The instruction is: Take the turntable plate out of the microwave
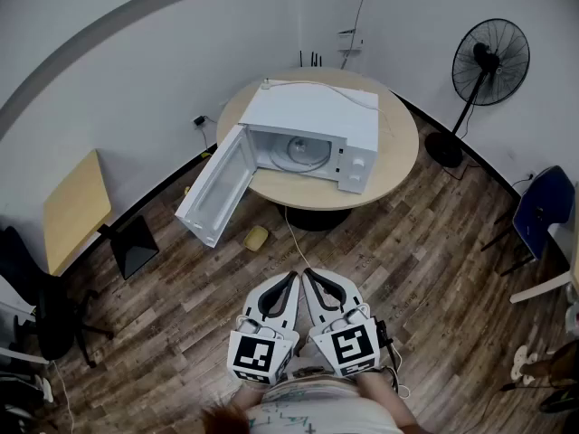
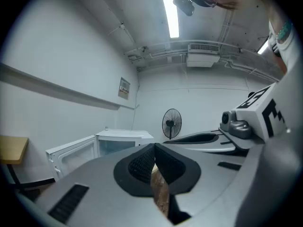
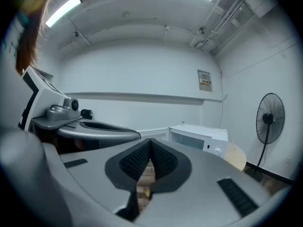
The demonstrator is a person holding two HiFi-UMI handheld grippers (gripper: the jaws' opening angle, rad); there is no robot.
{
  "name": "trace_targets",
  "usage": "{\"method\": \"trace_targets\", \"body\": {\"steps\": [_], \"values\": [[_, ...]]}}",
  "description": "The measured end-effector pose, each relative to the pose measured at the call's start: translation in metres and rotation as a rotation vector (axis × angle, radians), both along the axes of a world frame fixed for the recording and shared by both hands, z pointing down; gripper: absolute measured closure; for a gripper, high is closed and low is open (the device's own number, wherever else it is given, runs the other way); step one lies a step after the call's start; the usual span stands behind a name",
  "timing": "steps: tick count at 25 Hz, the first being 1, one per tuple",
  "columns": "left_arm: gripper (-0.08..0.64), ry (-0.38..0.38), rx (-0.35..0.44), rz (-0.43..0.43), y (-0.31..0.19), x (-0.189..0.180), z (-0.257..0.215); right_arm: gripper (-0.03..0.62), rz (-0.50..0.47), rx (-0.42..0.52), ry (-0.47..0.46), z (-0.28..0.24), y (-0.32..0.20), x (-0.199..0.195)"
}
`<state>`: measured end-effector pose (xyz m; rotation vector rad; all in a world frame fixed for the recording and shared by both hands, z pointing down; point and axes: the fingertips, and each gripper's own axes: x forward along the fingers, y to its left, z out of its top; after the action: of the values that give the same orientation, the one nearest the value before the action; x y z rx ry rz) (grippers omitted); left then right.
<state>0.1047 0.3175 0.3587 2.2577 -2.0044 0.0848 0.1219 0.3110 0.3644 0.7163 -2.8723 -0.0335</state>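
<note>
Turntable plate (image 1: 303,150): one round glassy disc in one boxy white microwave (image 1: 312,116), door (image 1: 213,188) at 8 o'clock. Two matte-grey tools, left gripper (image 1: 291,278) and right gripper (image 1: 312,275): jaws pressed together, empty.

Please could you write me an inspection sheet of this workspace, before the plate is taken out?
Surface: round table, holds the microwave.
Job's things: microwave door swung open; turntable plate inside.
Clutter: small yellow object on the floor by the table base.
Grippers: left gripper and right gripper shut, empty, side by side, far from the microwave.
Cables: white cable across the microwave top; thin cable on the floor toward the person.
Surroundings: standing fan, wooden side table, blue chair.
</note>
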Motion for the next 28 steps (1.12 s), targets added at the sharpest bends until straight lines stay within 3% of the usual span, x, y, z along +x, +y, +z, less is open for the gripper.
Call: {"method": "trace_targets", "body": {"steps": [5,10,17,28], "values": [[0.545,-0.006,0.024,-0.007,0.001,0.0,-0.006,0.601,0.021,-0.033,-0.062,-0.009,-0.008,0.009],[0.545,0.023,0.036,-0.028,-0.003,0.0,-0.007,0.601,-0.006,-0.031,-0.055,0.001,-0.011,0.011],[0.545,-0.017,0.032,-0.046,-0.006,0.007,-0.005,0.601,-0.034,-0.003,-0.061,-0.005,-0.015,0.017],[0.545,0.035,0.007,-0.063,-0.016,0.003,0.002,0.601,-0.04,-0.019,-0.078,-0.01,-0.028,0.01]]}}
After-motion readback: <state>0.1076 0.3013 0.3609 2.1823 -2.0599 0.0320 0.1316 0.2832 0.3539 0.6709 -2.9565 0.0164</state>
